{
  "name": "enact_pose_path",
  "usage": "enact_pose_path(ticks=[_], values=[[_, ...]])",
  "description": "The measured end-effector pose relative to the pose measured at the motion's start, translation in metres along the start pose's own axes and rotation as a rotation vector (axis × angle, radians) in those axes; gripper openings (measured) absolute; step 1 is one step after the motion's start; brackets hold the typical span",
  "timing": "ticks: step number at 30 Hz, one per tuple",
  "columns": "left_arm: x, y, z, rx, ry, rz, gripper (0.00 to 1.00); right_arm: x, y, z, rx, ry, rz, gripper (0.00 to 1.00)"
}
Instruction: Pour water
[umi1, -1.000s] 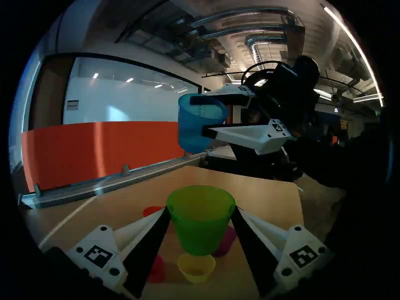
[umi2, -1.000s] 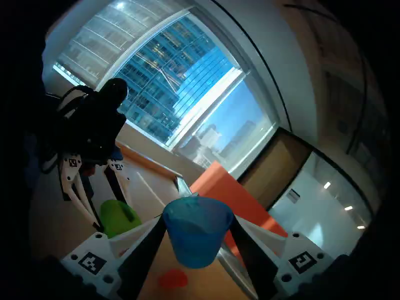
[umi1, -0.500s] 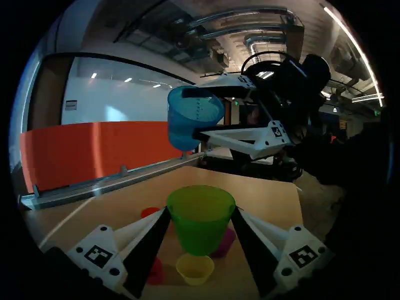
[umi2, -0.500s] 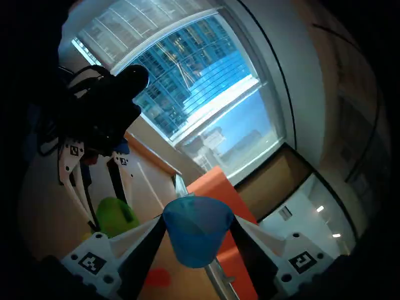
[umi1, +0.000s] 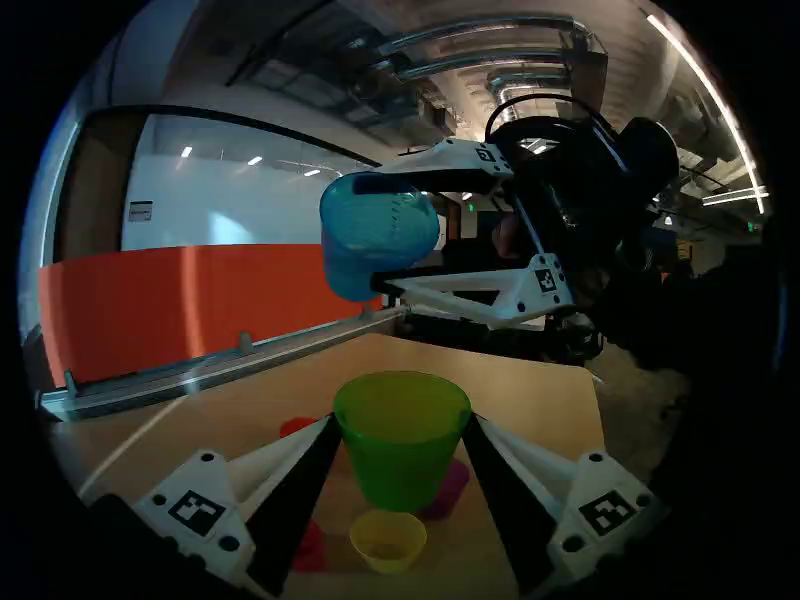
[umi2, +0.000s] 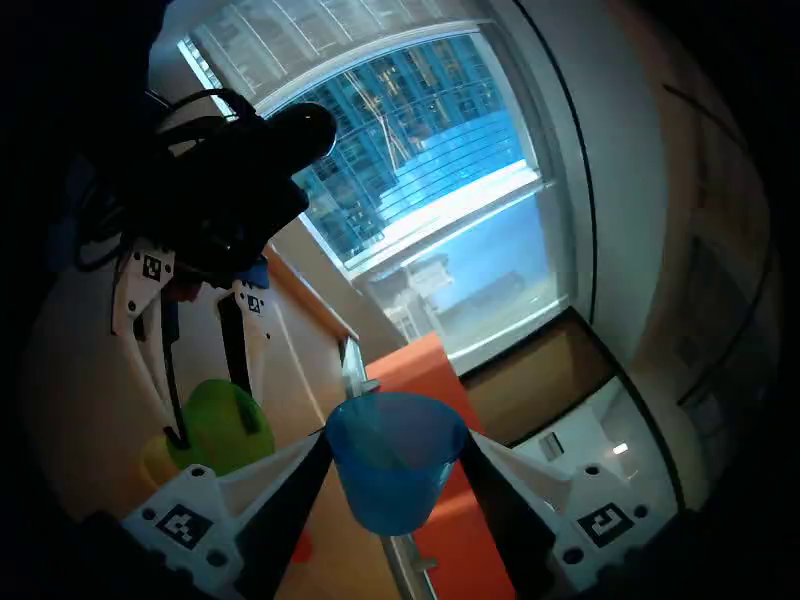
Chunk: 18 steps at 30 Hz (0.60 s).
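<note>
The light wooden bench (umi1: 520, 385) lies well beneath the green translucent plastic cup (umi1: 400, 455), so anything that misses that cup lands on wood or runs toward the bench's edge.

The left gripper (umi1: 400, 440) has its jaws clamped on either side of the green cup, holding it upright in the air with its mouth open. The right gripper (umi2: 395, 450) has its jaws clamped on the blue translucent plastic cup (umi1: 375, 245). In the left gripper view, the blue cup hangs above the green cup, a little to one side and seemingly farther off, tipped over with its mouth turned partly toward the camera. I cannot tell whether there is water in it.

My main worry is alignment. The blue cup's lip does not look to be directly over the green cup's mouth, so a stream started from here could fall beyond the green cup. The height adds risk too, since water dropping that far may splash out of the green cup. A fast tip would make both worse. Either cup could also slip or twist in its jaws, as the smooth tapered walls give little grip.

Below the green cup stand a small yellow cup (umi1: 387, 540), a small magenta cup (umi1: 452, 485) and a small red cup (umi1: 297, 425). Spilled water would likely wet these.
</note>
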<state>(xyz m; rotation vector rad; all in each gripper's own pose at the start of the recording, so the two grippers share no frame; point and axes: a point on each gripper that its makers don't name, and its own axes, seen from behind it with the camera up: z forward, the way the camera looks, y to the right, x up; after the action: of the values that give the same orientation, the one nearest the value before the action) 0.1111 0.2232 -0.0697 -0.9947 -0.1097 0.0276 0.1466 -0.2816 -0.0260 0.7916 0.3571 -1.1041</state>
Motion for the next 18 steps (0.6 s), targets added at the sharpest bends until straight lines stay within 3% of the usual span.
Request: enact_pose_path(ticks=[18], values=[[0.0019,0.0028,0.0013,-0.008,0.002,0.000,0.87,-0.0049,0.0073,0.0015,-0.012,-0.015,-0.110,0.91]])
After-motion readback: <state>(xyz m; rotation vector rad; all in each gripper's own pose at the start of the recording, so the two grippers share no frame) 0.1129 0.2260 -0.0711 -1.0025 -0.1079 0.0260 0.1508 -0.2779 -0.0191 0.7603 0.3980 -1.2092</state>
